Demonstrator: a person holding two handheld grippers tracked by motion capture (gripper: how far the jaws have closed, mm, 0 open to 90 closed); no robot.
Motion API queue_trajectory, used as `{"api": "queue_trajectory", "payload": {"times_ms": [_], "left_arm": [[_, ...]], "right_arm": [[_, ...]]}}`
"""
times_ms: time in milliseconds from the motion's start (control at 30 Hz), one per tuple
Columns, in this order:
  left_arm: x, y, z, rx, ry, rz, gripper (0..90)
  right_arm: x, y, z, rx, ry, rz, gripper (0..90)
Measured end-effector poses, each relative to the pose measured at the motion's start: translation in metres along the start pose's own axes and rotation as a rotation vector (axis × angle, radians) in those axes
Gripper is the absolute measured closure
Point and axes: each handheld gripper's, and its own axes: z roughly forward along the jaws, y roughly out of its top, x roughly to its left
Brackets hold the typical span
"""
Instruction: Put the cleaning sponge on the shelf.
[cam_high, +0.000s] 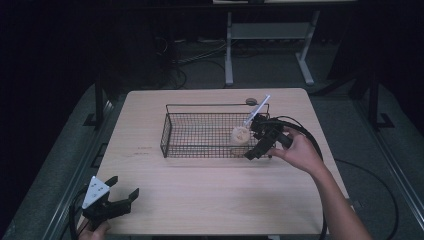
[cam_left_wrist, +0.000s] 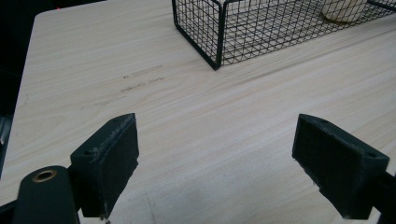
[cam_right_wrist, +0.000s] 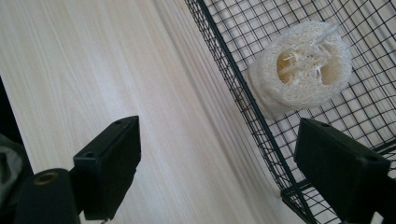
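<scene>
Currently the loofah slice (cam_right_wrist: 301, 70) lies inside the black wire basket (cam_high: 172, 127), near its right end on the bench (cam_high: 200, 185). Right gripper (cam_high: 261, 145) hovers at that basket end, fingers wide, gripping nothing. Left gripper (cam_high: 120, 192) sits at the bench's near-left corner, fingers wide too.

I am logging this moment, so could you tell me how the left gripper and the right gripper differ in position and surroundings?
The left gripper sits at the table's near left corner, well away from the wire basket; the right gripper is at the basket's right end. The left gripper's jaws frame bare table, while the right gripper's jaws straddle the basket wall, near the loofah sponge lying inside. Both grippers are open and hold nothing.
</scene>
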Motion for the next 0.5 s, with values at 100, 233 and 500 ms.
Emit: {"api": "queue_trajectory", "payload": {"times_ms": [100, 233, 500], "left_arm": [[0.0, 0.0, 0.0, 0.0, 0.0, 0.001, 13.8], [0.0, 0.0, 0.001, 0.004, -0.002, 0.006, 13.8], [-0.001, 0.0, 0.001, 0.003, -0.003, 0.007, 13.8]], "right_arm": [[0.005, -0.005, -0.002, -0.005, 0.003, -0.002, 14.4], [0.011, -0.013, -0.005, -0.012, -0.007, -0.014, 14.4], [0.017, -0.033, -0.005, -0.026, -0.006, -0.007, 14.4]]}}
